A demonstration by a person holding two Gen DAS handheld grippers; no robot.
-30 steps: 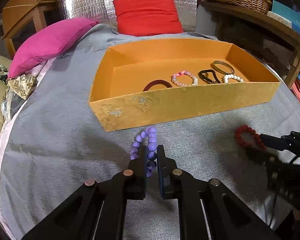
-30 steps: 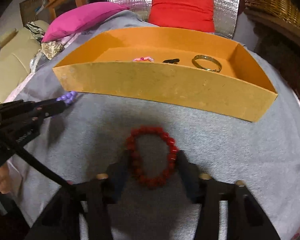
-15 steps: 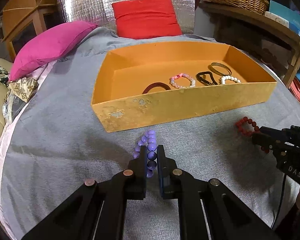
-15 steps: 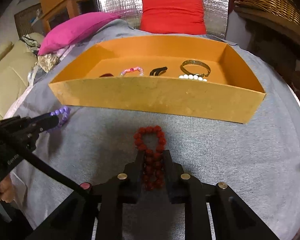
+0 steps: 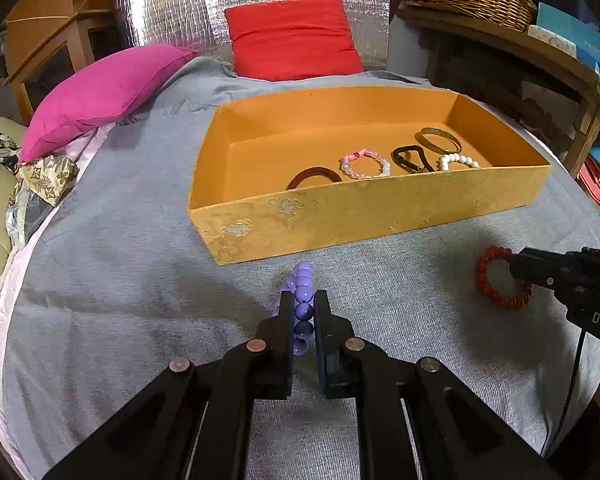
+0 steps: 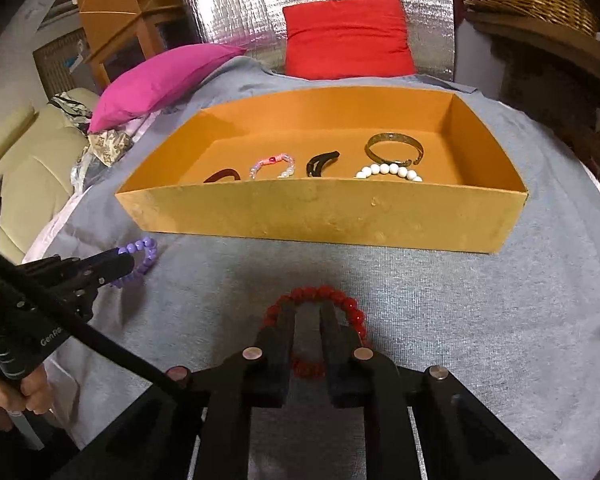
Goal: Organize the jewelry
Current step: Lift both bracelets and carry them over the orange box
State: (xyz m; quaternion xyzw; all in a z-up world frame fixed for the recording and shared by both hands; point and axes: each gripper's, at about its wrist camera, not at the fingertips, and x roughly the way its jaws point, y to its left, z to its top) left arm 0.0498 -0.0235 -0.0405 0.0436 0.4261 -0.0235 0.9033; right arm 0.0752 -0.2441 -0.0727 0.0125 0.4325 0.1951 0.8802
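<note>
The left hand-held gripper (image 5: 303,312) is clamped on one side of the purple bracelet (image 5: 302,292), a row of beads pinched between its pads while the rest of the loop juts forward over the grey bed cover (image 5: 120,280), just short of the orange tray (image 5: 380,216); that grip looks sound.

The right hand-held gripper (image 6: 308,320) is the weaker point; its jaws have just been closing and now stand narrow, yet the red bracelet (image 6: 320,294) seems to loop around the outside of both fingers, with bare cloth showing in the gap; only the near beads, low between the fingers, may be caught, and whether they are truly pinched cannot be told. From the left wrist view the red loop lies flat on the cover with the finger tip over its edge.

Likely failures: on lifting, the red loop may slide off the fingers and drop; the elastic may snag and spring away; both hands heading for the tray together could collide; a low carry could knock the near wall, or land a bracelet on the pieces already inside.
</note>
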